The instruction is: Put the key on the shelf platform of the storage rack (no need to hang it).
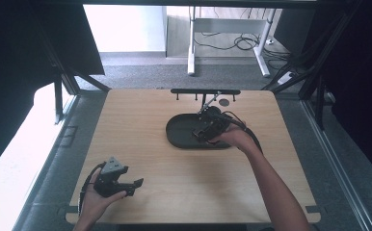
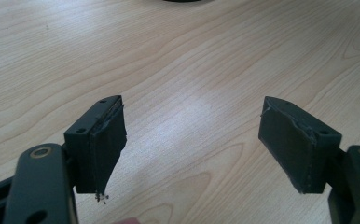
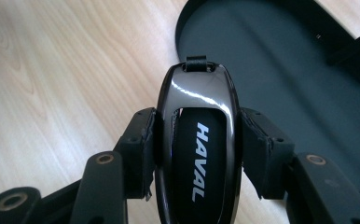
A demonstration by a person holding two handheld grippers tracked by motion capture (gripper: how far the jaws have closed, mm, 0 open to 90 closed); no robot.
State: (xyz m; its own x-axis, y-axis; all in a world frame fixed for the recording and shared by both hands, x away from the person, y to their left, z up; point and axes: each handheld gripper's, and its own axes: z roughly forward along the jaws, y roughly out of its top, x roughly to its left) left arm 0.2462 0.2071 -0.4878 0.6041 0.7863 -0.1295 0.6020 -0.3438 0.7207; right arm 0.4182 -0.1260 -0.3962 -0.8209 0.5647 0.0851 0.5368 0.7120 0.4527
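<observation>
Over the black oval tray (image 1: 174, 131) w/ a raised rim, my right gripper (image 3: 197, 140) is clamped on a glossy black car key fob w/ white HAVAL lettering (image 3: 197, 140), pads squeezing both long sides, little strap loop pointing away from me. Fob sits just above the tray's near-left edge, wood table (image 1: 140, 115) on one side, tray floor on the other. Imo the trick is to keep it level and the squeeze even, that shiny shell looks slippery af. Watch the tray lip and the black hook rack w/ its post (image 1: 204, 92) right behind the tray. Plenty of bare wood in front. My left gripper (image 2: 192, 149) is parked near the front-left corner, jaws wide apart, nothing between them.
</observation>
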